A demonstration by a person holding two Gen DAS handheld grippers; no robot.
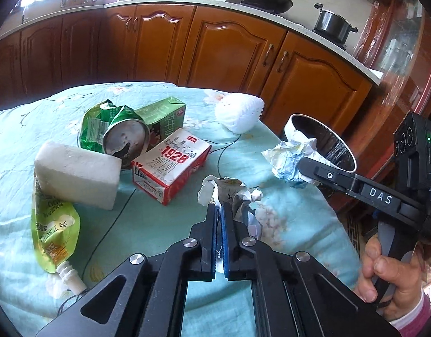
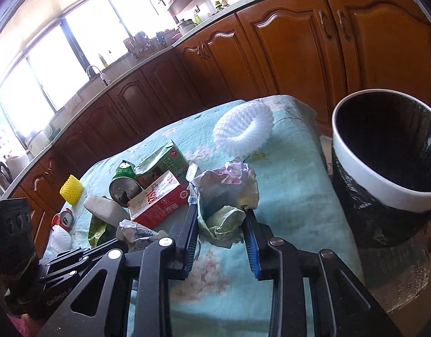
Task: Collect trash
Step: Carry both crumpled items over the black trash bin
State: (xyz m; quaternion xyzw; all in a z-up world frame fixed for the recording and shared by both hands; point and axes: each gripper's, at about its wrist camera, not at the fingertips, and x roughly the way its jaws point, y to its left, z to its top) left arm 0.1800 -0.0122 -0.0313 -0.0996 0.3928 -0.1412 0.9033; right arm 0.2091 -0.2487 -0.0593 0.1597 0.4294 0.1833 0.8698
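A table covered by a pale blue floral cloth is seen from two handheld grippers, with brown kitchen cabinets behind it.

The left gripper is clenched, its blue-padded jaws pressed together on the edge of a crumpled white wrapper that lies on the cloth.

The right gripper is closed around a wad of crumpled paper, which is pinched between both pads. In the left view this wad is seen held up close to the rim of a bin. The bin, white-rimmed and lined with a black bag, stands just off the table's right edge. A hand is wrapped around the right gripper's handle.

More trash is scattered on the cloth:
- a red and white carton, lying on its side
- a crushed green can, touching the carton
- a green carton behind the can
- a white foam block beside the can
- a green spouted pouch below the block
- a white foam net near the far edge
- a yellow foam net and a red can, seen only in the right view, at the far left of the table
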